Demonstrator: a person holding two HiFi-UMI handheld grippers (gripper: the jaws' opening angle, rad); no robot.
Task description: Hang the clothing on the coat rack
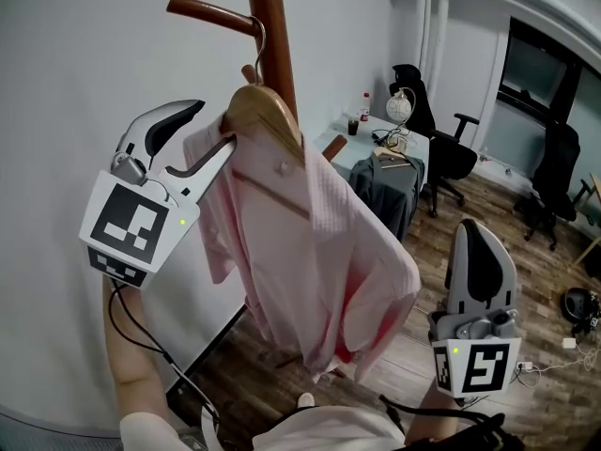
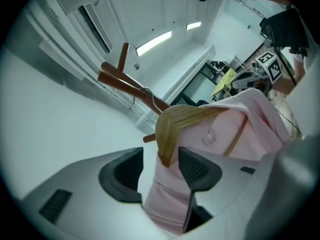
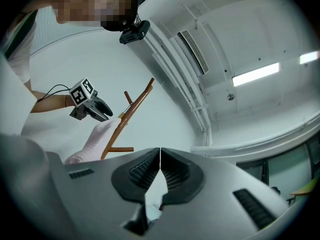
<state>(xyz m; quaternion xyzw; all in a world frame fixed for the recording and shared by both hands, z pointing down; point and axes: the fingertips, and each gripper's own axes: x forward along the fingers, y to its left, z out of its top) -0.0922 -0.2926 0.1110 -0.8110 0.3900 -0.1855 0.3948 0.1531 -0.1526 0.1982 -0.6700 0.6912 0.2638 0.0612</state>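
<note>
Two tongs, left tongs (image 1: 217,125) spread around hanger (image 1: 268,111) and pink shirt (image 1: 319,252), right tongs (image 3: 160,154) closed, empty

- The shirt (image 1: 319,252) is woven of matt pink cloth.
- The hanger (image 1: 268,111) is made of pale, grained wood.
- The coat rack (image 1: 272,26) is finished in smooth, reddish-brown wood.
- The left tongs (image 2: 160,169) are moulded in smooth grey plastic, the pads (image 2: 196,168) ribbed black.

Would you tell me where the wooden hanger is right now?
Head view, upper centre: the wooden hanger hooks onto the coat rack, carrying the pink shirt, its left end between the open jaws of the left hand-held gripper.
</note>
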